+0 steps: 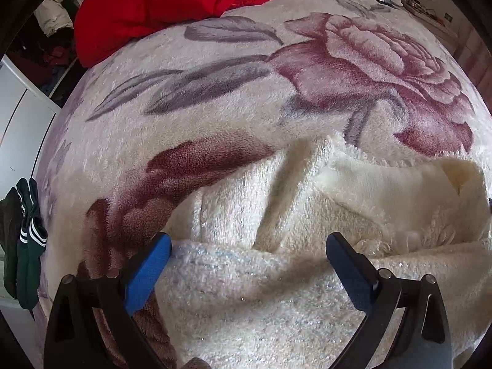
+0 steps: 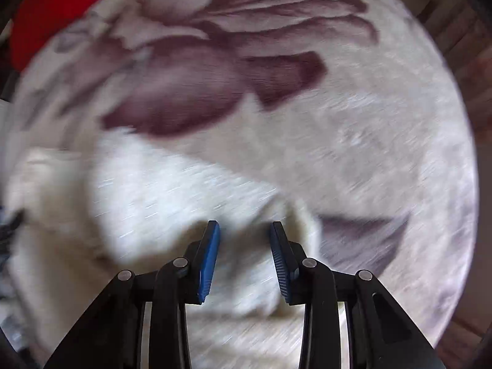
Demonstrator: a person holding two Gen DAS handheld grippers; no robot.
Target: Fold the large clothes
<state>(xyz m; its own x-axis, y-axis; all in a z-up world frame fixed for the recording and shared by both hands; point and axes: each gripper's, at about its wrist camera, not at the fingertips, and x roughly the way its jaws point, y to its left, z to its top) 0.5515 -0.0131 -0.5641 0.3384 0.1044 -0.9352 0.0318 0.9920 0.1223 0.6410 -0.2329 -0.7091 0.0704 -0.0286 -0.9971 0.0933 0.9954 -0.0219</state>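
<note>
A fluffy cream-white sweater (image 1: 276,209) with silvery threads lies crumpled on a floral plush blanket (image 1: 215,98). My left gripper (image 1: 249,252) is wide open just above a folded edge of the sweater, blue pads on each side of it. In the right wrist view, which is motion-blurred, the same sweater (image 2: 172,196) lies at lower left on the blanket (image 2: 369,141). My right gripper (image 2: 245,230) is open, its pads apart over the sweater's right end, with nothing held.
A red cloth (image 1: 160,3) lies at the blanket's far left and shows as a red patch in the right wrist view (image 2: 46,15). Dark green garments with white stripes (image 1: 24,240) hang off the bed's left edge. A cluttered shelf (image 1: 424,3) stands far right.
</note>
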